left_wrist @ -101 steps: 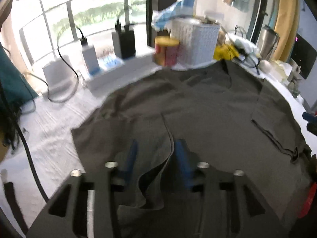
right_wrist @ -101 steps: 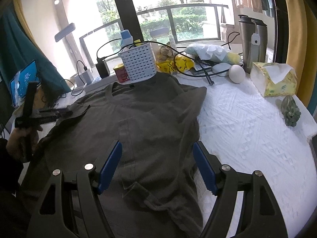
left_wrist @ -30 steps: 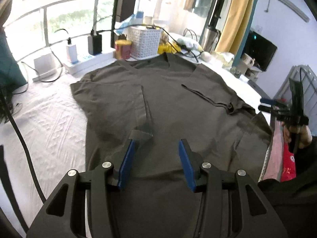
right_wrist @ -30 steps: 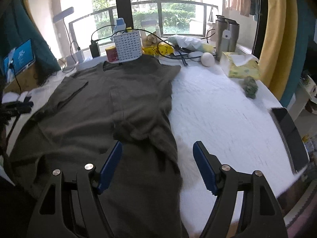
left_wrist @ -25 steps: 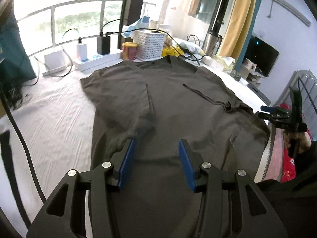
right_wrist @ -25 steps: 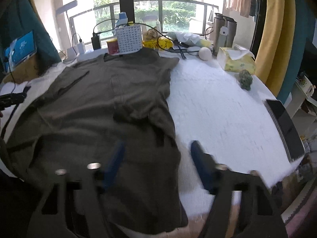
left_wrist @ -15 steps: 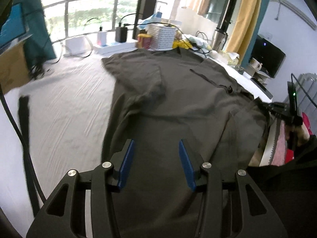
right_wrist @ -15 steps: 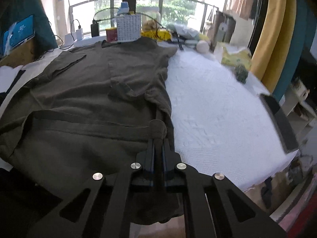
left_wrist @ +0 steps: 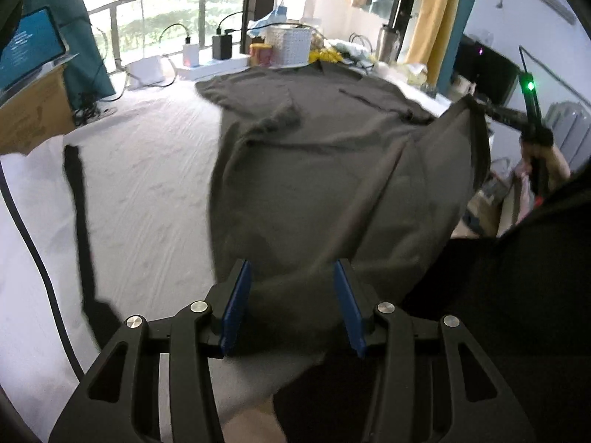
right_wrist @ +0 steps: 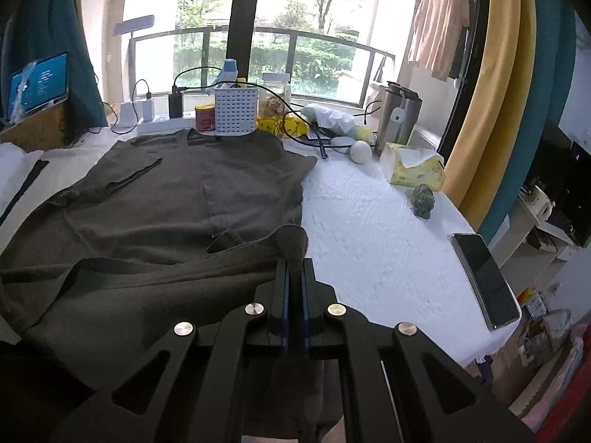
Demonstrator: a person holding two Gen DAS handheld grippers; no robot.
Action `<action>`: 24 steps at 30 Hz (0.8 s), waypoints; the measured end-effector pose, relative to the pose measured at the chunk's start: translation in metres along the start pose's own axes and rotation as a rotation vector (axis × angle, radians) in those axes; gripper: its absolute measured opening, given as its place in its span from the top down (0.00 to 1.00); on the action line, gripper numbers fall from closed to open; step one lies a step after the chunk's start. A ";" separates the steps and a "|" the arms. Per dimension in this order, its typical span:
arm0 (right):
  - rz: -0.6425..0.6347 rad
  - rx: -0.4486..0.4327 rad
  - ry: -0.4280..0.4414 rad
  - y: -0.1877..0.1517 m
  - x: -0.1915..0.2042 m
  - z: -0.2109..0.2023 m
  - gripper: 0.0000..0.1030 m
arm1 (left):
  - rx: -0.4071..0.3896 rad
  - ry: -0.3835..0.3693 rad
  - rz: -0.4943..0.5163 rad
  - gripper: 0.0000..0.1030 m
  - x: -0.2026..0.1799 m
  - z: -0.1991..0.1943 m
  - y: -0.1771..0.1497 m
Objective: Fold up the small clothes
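Note:
A dark olive T-shirt [left_wrist: 310,155] lies lengthwise on the white bedspread, collar at the far end and both sleeves folded in. My left gripper [left_wrist: 291,291] is open, its blue pads either side of the near hem with the cloth between them. My right gripper [right_wrist: 293,262] is shut on the shirt's hem corner [right_wrist: 291,240] and holds it raised off the surface. In the left wrist view the right gripper [left_wrist: 484,109] shows at the far right, lifting that corner of the shirt [right_wrist: 147,199].
A white basket [right_wrist: 236,110], red can [right_wrist: 205,117], chargers and cables stand behind the collar. A tissue box [right_wrist: 412,170], white ball [right_wrist: 360,152], green figurine [right_wrist: 423,195] and phone [right_wrist: 484,280] lie on the right. A black strap [left_wrist: 79,214] lies on the left.
Both grippers drew back from the sleeves to the near hem. My right gripper shut on the hem corner and lifted it. My left gripper came down around the hem, still open.

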State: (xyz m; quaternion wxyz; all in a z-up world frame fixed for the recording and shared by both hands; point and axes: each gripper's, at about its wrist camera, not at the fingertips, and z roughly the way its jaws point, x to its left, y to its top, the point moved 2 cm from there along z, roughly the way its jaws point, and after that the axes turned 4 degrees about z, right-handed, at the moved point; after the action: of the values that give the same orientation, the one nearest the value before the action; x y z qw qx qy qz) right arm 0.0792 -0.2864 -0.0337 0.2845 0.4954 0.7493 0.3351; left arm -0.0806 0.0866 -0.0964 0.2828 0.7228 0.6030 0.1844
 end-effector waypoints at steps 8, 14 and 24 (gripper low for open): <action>0.018 0.027 0.010 -0.005 0.003 0.012 0.95 | 0.059 0.124 0.013 0.53 0.013 -0.018 -0.029; 0.021 0.023 0.034 -0.004 0.009 0.013 0.95 | 0.068 0.153 0.184 0.53 -0.014 -0.006 -0.023; 0.041 -0.013 0.048 0.003 0.003 0.012 0.95 | -0.002 0.135 0.162 0.62 -0.004 0.031 0.009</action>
State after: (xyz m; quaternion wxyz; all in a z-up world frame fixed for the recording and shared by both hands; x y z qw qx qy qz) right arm 0.0887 -0.2806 -0.0388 0.2628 0.5004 0.7434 0.3575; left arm -0.0557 0.0757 -0.1146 0.2262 0.7550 0.5599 0.2557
